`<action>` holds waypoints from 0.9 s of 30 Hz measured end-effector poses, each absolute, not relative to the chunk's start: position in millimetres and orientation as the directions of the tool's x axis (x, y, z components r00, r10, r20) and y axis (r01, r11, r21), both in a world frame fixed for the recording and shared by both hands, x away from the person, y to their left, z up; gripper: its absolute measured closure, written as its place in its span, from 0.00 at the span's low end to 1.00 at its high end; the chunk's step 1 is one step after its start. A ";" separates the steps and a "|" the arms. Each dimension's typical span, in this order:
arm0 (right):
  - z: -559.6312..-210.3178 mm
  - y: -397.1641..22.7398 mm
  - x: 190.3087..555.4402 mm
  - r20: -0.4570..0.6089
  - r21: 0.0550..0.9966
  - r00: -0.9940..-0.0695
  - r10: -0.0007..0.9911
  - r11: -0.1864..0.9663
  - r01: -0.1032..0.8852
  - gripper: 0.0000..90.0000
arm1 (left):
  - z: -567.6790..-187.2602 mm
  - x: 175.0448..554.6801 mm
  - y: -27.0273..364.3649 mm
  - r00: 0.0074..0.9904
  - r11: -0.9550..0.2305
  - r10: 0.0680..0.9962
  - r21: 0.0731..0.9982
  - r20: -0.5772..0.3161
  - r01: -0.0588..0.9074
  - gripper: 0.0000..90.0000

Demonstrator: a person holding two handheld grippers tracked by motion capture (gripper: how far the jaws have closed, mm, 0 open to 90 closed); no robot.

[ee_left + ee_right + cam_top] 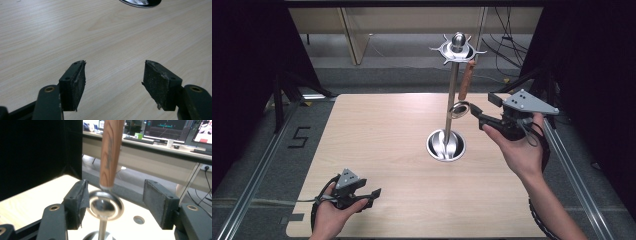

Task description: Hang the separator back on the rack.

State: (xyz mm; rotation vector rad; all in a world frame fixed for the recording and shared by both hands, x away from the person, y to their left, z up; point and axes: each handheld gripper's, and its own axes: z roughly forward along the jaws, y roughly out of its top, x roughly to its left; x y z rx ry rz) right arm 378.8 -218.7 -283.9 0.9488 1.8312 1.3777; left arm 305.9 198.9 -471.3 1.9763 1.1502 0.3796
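A pale wooden table (pixel 387 150) fills the middle of the high view, with dark curtains to the left and right and a grey floor beyond its far edge. Right of centre on the table stands a steel utensil stand (pixel 451 95): a round dished base (pixel 446 145), an upright pole, and a crown of hooks under a ball knob at the top. From a hook on the right side of that crown hangs a utensil with a wooden handle (pixel 466 80) and a round metal ring end (pixel 458 109) at the bottom, slightly tilted.

The right gripper (pixel 475 111), held in a hand (pixel 518 150) to the right of the stand, points left at the ring end. In the right gripper view its jaws stand wide apart; the ring (pixel 106 206) lies between them, close against or touching the left pad, with the handle (pixel 111 152) rising above it. Nothing is clamped.

The left gripper (pixel 372 196) rests in a hand (pixel 332 217) at the near left of the table. In the left gripper view its jaws are wide apart over bare wood (pixel 100 37), holding nothing, with the stand's base (pixel 140 2) at the top edge
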 end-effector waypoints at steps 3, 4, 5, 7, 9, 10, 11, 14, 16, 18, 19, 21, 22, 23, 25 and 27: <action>-291.5 -226.2 376.5 -0.085 0.968 -0.528 0.845 0.196 0.158 0.41 | -470.9 305.6 198.9 0.548 -0.271 0.826 0.761 -0.131 0.590 0.37; -294.1 -227.6 374.4 -0.078 0.967 -0.520 0.851 0.191 0.169 0.41 | -471.3 305.9 198.7 0.546 -0.268 0.828 0.764 -0.129 0.587 0.37; -296.3 -229.8 373.6 -0.074 0.963 -0.525 0.848 0.197 0.183 0.41 | -471.3 306.1 199.0 0.544 -0.272 0.830 0.761 -0.125 0.590 0.37; -300.9 -233.3 372.1 -0.080 0.963 -0.520 0.850 0.200 0.180 0.41 | -472.0 306.3 198.8 0.540 -0.265 0.832 0.762 -0.129 0.591 0.37; -304.5 -237.5 370.8 -0.082 0.961 -0.524 0.847 0.207 0.184 0.41 | -471.8 306.3 198.9 0.539 -0.266 0.832 0.761 -0.128 0.592 0.37; -306.2 -239.4 369.8 -0.082 0.959 -0.526 0.847 0.211 0.191 0.41 | -471.7 306.1 199.0 0.539 -0.265 0.833 0.762 -0.128 0.591 0.37; -308.2 -241.0 367.9 -0.072 0.957 -0.523 0.849 0.206 0.202 0.41 | -471.6 306.2 199.2 0.539 -0.266 0.832 0.762 -0.128 0.591 0.37; -314.5 -247.6 363.8 -0.085 0.953 -0.522 0.849 0.223 0.206 0.42 | -471.8 306.3 199.0 0.538 -0.263 0.833 0.763 -0.128 0.590 0.37; -319.9 -252.4 361.1 -0.089 0.952 -0.520 0.850 0.227 0.207 0.42 | -471.7 306.3 198.9 0.539 -0.264 0.833 0.763 -0.128 0.590 0.37; -325.8 -257.0 358.8 -0.091 0.950 -0.518 0.850 0.231 0.212 0.43 | -471.7 306.2 198.8 0.540 -0.265 0.832 0.763 -0.128 0.590 0.37; -328.8 -258.4 356.6 -0.072 0.947 -0.522 0.850 0.222 0.231 0.43 | -471.7 306.3 198.8 0.539 -0.264 0.832 0.763 -0.129 0.590 0.37; -335.4 -263.3 355.4 -0.073 0.945 -0.532 0.844 0.228 0.233 0.43 | -471.7 306.3 198.9 0.537 -0.264 0.834 0.763 -0.127 0.590 0.37; -339.0 -265.2 353.5 -0.082 0.943 -0.524 0.848 0.236 0.236 0.43 | -471.8 306.3 199.0 0.537 -0.263 0.834 0.763 -0.127 0.590 0.37; -342.5 -267.2 351.9 -0.072 0.937 -0.524 0.849 0.238 0.256 0.43 | -471.9 306.3 198.9 0.536 -0.262 0.834 0.763 -0.128 0.591 0.37; -350.3 -270.3 350.1 -0.050 0.934 -0.529 0.847 0.227 0.276 0.44 | -471.3 306.2 199.7 0.544 -0.274 0.830 0.759 -0.123 0.591 0.37; -358.0 -274.9 349.5 -0.071 0.931 -0.519 0.852 0.243 0.272 0.44 | -471.3 306.2 199.8 0.545 -0.275 0.829 0.757 -0.124 0.592 0.37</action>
